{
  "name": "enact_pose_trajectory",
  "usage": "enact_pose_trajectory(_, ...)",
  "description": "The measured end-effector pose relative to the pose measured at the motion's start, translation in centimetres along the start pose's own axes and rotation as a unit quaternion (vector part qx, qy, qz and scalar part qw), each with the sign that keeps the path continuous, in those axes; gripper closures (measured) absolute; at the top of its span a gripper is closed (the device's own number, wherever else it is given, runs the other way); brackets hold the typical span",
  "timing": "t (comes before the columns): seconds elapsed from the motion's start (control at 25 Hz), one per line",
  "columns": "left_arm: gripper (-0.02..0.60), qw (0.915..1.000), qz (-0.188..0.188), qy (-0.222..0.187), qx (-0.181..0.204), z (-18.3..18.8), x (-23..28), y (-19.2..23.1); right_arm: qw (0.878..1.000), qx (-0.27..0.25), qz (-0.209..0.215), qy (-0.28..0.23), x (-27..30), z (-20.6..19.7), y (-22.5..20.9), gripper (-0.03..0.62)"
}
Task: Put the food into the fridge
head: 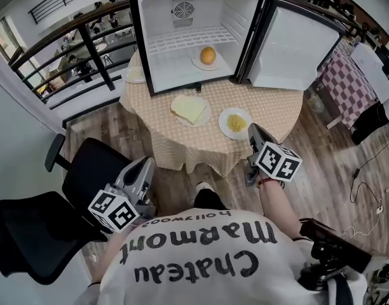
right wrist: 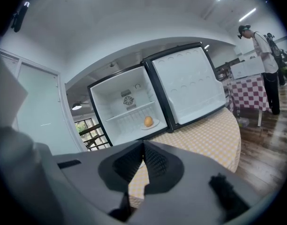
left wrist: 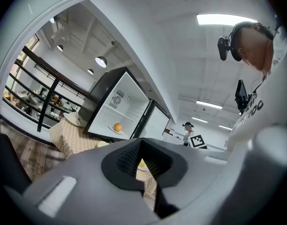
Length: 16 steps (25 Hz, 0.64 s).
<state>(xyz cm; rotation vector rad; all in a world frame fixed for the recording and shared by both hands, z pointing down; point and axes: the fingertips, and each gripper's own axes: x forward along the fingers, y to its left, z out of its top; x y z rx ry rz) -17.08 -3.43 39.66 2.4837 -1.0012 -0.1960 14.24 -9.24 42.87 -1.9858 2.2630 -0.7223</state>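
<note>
Currently on the counter (head: 277, 110), a round one under a yellow checked cloth: one small fridge (head: 182, 5), its door (head: 296, 46) swung wide open to the right, its inside white, with one wire shelf (head: 188, 40) across the upper part. Inside, on the fridge floor toward the right: one orange (head: 208, 55), resting on a white plate (head: 197, 64). Outside, on the cloth just in front of the open fridge: one slice of bread (head: 189, 108) on a second plate (head: 208, 115). To its right, nearer the counter's edge: one heap of yellow food (head: 236, 122), kind not clear, on a third plate (head: 224, 128). At the fridge's left side: a fourth plate (head: 135, 75), partly hidden behind the cabinet. Left gripper (head: 145, 162): held low at the person's left, above a black office chair (head: 86, 170) and well short of the counter; jaws together at the tips, nothing between them. Right gripper (head: 253, 129): held at the person's right, just beside the counter's near edge and close to the yellow food; jaws fully together, nothing between them, pointing toward the open fridge in its own view. Both gripper views show the orange inside the fridge beyond the jaws. Floor (head: 118, 126): wood planks.
</note>
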Motion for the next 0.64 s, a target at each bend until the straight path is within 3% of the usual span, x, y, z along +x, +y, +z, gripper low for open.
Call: enact_pose_trajectory(0.64,0.574,0.9997,-0.02,-0.013,0.002,0.2,-0.7,0.0,1.0,-0.012,0.004,0.007,-2.0,-0.7,1.7,0.579)
